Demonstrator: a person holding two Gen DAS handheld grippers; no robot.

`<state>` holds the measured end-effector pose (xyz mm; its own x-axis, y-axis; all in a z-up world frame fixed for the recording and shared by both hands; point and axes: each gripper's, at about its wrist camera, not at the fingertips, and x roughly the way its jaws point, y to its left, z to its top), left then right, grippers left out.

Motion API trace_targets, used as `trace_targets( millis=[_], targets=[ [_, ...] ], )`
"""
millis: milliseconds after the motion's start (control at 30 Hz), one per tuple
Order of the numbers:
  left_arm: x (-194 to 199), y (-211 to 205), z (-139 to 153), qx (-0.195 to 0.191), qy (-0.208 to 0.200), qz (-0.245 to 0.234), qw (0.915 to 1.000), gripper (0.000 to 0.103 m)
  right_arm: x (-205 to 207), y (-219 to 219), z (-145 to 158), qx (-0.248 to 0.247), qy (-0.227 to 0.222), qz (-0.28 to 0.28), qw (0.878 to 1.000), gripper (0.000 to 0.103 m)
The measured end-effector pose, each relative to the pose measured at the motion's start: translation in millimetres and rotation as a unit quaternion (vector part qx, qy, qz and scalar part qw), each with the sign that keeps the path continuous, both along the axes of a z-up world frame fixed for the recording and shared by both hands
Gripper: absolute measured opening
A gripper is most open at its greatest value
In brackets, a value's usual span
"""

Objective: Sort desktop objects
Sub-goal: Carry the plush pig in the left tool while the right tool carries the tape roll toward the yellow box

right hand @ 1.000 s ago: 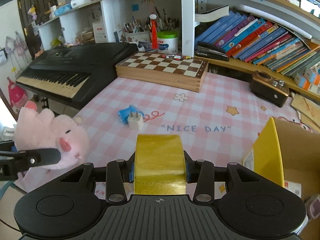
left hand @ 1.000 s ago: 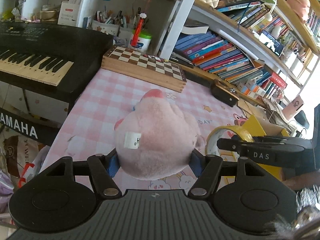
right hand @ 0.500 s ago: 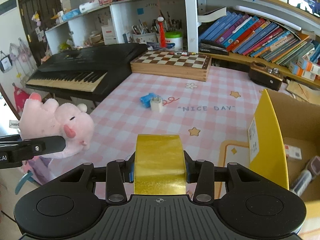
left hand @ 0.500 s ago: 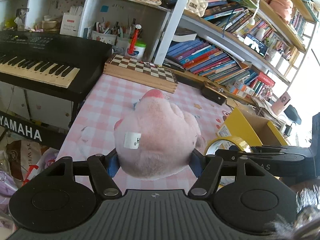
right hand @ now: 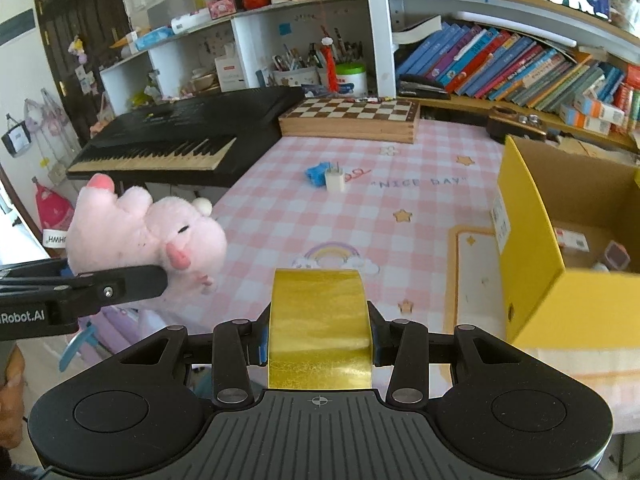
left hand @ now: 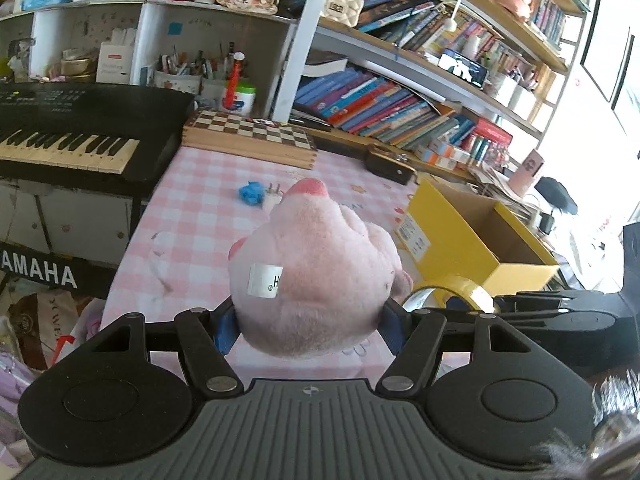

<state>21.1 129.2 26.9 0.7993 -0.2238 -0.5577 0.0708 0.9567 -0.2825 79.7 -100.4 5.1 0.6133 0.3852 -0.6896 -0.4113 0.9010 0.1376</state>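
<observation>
My left gripper (left hand: 306,320) is shut on a pink plush pig (left hand: 316,276) and holds it in the air above the table's near left edge; the pig also shows in the right wrist view (right hand: 144,236). My right gripper (right hand: 320,340) is shut on a roll of yellow tape (right hand: 320,320), held above the table's near edge; the roll also shows in the left wrist view (left hand: 456,290). An open yellow cardboard box (right hand: 532,240) stands at the right, with small items inside. A blue object (right hand: 316,172) and a white plug (right hand: 335,180) lie mid-table.
A pink checked cloth (right hand: 380,216) covers the table. A wooden chessboard box (right hand: 352,118) and a small brown radio (right hand: 516,126) stand at the back. A black Yamaha keyboard (right hand: 180,140) is at the left. Bookshelves (right hand: 500,64) line the back.
Both grippers have pulled back and risen with their loads. The table now looks farther off, and the yellow box shows more fully at the right.
</observation>
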Motion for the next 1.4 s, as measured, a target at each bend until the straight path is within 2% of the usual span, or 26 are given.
trace_targets(
  millis=[267, 533, 1000, 1400],
  targets=[
    [-20.1, -13.9, -3.0, -0.002, 0.005, -0.035, 0.9994, 0.065, -35.0, -17.6, -5.4, 0.006, 0.008, -0.037, 0.999, 0.042],
    [-22.4, -33.4, -6.3, -0.004, 0.016, -0.087, 0.9961, 0.065, -59.8, -44.0, -8.6, 0.007, 0.015, -0.096, 0.995, 0.042],
    [-13.6, -75.3, -9.8, -0.008, 0.022, -0.176, 0.9841, 0.065, -88.4, -90.2, -10.5, 0.003, 0.022, -0.190, 0.982, 0.042],
    [-3.4, -112.1, -10.0, -0.004, 0.021, -0.228, 0.9735, 0.065, -93.8, -120.8, -11.0, 0.004, 0.025, -0.235, 0.972, 0.042]
  ],
)
